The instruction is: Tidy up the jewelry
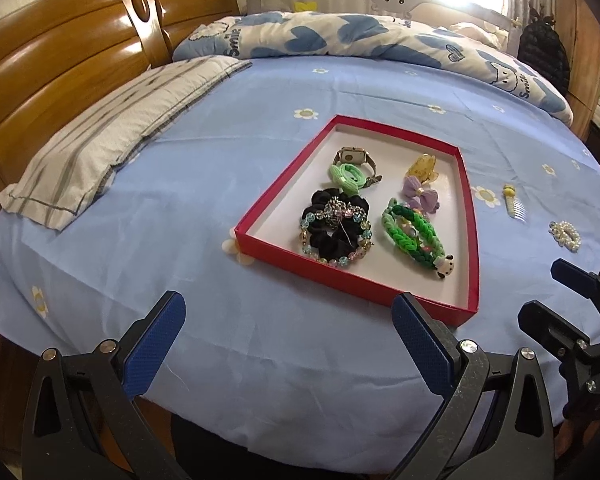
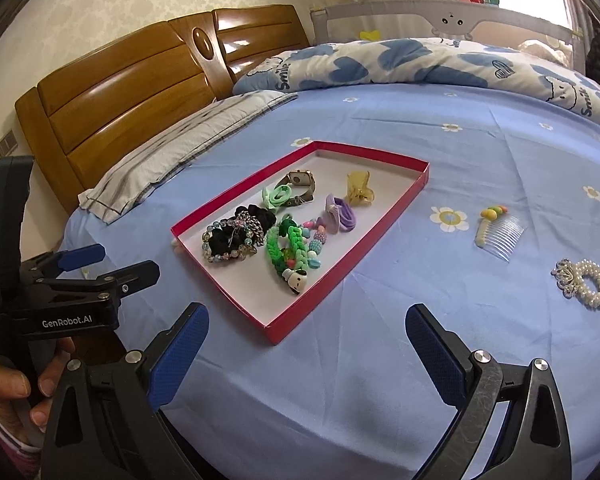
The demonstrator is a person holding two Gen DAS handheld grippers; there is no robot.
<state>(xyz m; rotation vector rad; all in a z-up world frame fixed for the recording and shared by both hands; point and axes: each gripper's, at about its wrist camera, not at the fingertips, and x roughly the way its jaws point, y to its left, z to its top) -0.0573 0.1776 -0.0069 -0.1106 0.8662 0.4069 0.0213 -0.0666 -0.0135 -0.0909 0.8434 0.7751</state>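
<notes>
Both claws, left (image 1: 288, 334) and right (image 2: 306, 344), spread wide, empty; risk pinching bedsheet (image 2: 380, 380) with pearl band (image 2: 584, 282) or cracking comb (image 2: 500, 236).

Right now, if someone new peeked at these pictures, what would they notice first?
Probably the red tray in the middle of the blue bed sheet, packed with a bright green braided bracelet, a black scrunchie and a watch. Next, the pearl bracelet and the comb clip lying outside it, to its right.
</notes>
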